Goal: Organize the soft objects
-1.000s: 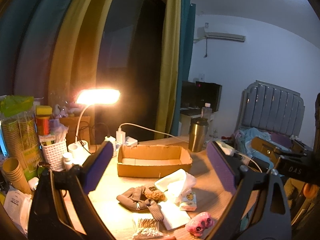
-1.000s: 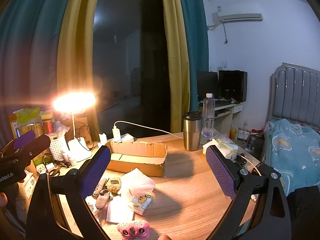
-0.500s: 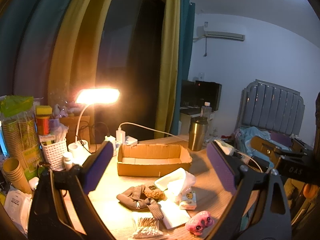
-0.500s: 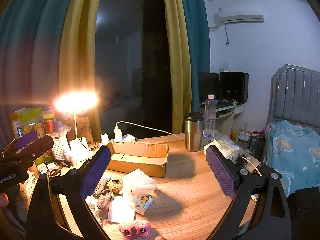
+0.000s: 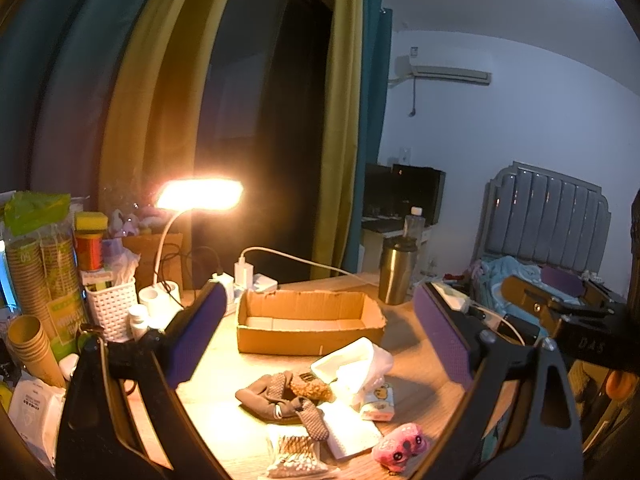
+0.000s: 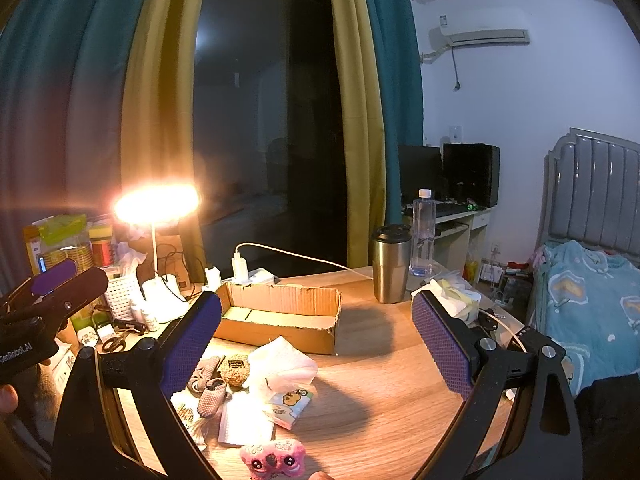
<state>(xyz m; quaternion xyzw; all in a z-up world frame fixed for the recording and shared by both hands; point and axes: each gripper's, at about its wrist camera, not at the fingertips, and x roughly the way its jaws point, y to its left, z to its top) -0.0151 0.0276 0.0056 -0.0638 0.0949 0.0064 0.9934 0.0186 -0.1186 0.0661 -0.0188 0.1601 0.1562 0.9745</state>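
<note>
An empty cardboard box stands mid-table. In front of it lies a heap of soft things: a brown sock, a tan fuzzy pad, a white plastic bag, a cartoon tissue pack, a white folded pad, a cotton swab bag and a pink plush toy. My left gripper and right gripper are both open and empty, held above the heap.
A lit desk lamp stands at back left, with paper cups, a white basket and small bottles beside it. A steel tumbler, a water bottle and a charger cable stand behind the box. A bed lies to the right.
Both views have shifted only slightly; the heap and box sit a little lower and closer. Both grippers stay open and nothing has been picked up.
</note>
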